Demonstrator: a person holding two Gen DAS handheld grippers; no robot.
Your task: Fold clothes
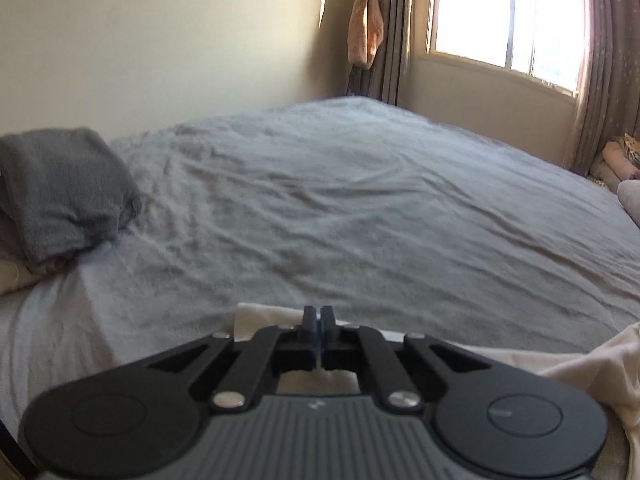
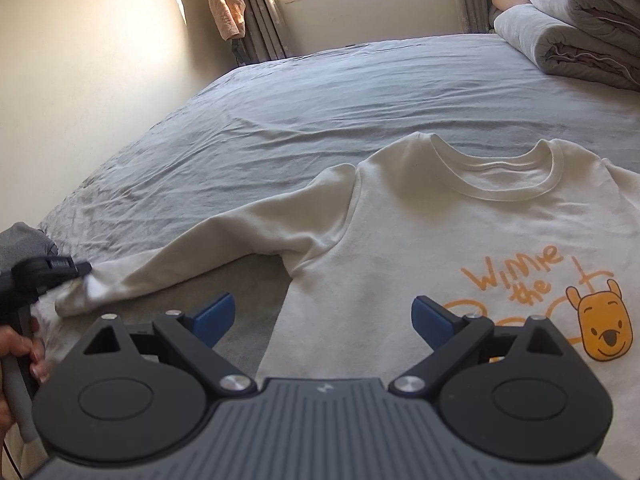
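Note:
A cream sweatshirt [image 2: 440, 232] with an orange bear print lies flat on the grey bed, collar away from me, left sleeve [image 2: 192, 264] stretched out to the left. My left gripper [image 1: 319, 314] is shut on the sleeve cuff [image 1: 264, 316]; it also shows in the right wrist view [image 2: 86, 270] at the cuff end. My right gripper [image 2: 322, 314] is open and empty, hovering over the sweatshirt's lower left body near the armpit.
A folded grey garment [image 1: 68, 192] sits at the bed's left edge. Rolled grey blankets [image 2: 568, 28] lie at the far right of the bed [image 2: 320, 92]. Wall on the left, window and curtains beyond the bed.

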